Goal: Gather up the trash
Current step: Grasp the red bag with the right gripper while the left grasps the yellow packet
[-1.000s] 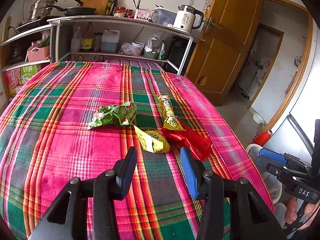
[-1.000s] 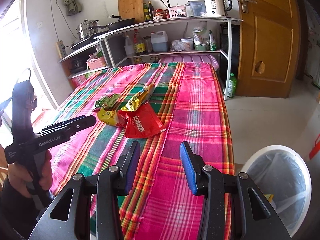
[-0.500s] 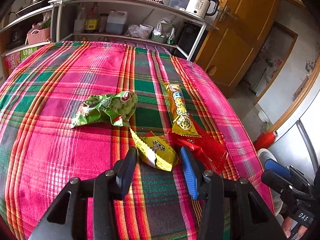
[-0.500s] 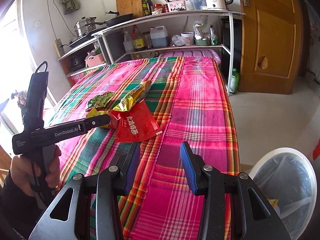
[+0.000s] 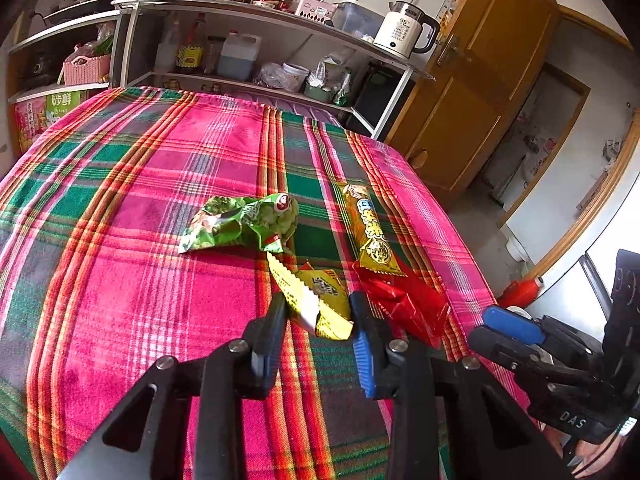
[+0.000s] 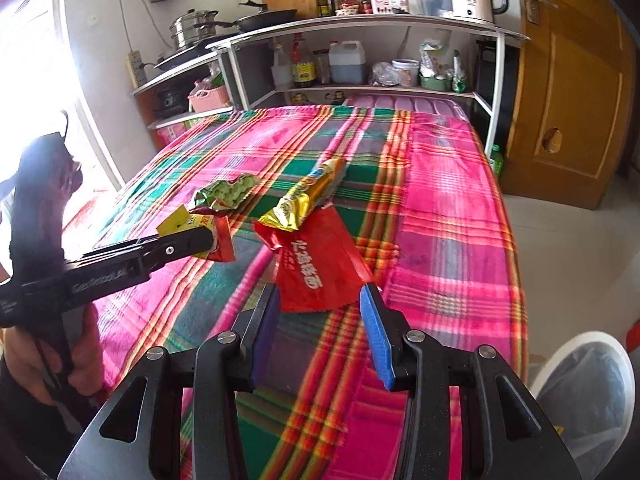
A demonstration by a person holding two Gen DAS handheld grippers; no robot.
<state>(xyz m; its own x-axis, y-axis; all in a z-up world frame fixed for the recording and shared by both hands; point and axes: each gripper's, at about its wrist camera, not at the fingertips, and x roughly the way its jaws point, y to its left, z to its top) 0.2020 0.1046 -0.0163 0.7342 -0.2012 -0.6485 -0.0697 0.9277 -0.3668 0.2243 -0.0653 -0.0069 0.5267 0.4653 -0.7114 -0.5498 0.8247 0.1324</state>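
Observation:
Several snack wrappers lie mid-table on the plaid cloth: a green one (image 5: pixel 244 222), a long yellow-orange one (image 5: pixel 370 232), a small yellow one (image 5: pixel 316 300) and a red one (image 5: pixel 404 304). My left gripper (image 5: pixel 316 322) is open with its fingers on either side of the small yellow wrapper's near end; it also shows in the right wrist view (image 6: pixel 208 240). My right gripper (image 6: pixel 318 304) is open, just before the red wrapper (image 6: pixel 316 268); it also shows in the left wrist view (image 5: pixel 504 328).
A white bin with a clear liner (image 6: pixel 588 392) stands on the floor right of the table (image 6: pixel 452 216). A cluttered kitchen shelf (image 5: pixel 256 40) lies beyond the far edge, a wooden door (image 6: pixel 576 92) at the right.
Both grippers have moved forward to the wrappers. The left gripper's fingers now straddle the small yellow wrapper, and the right gripper has come close up to the red one.

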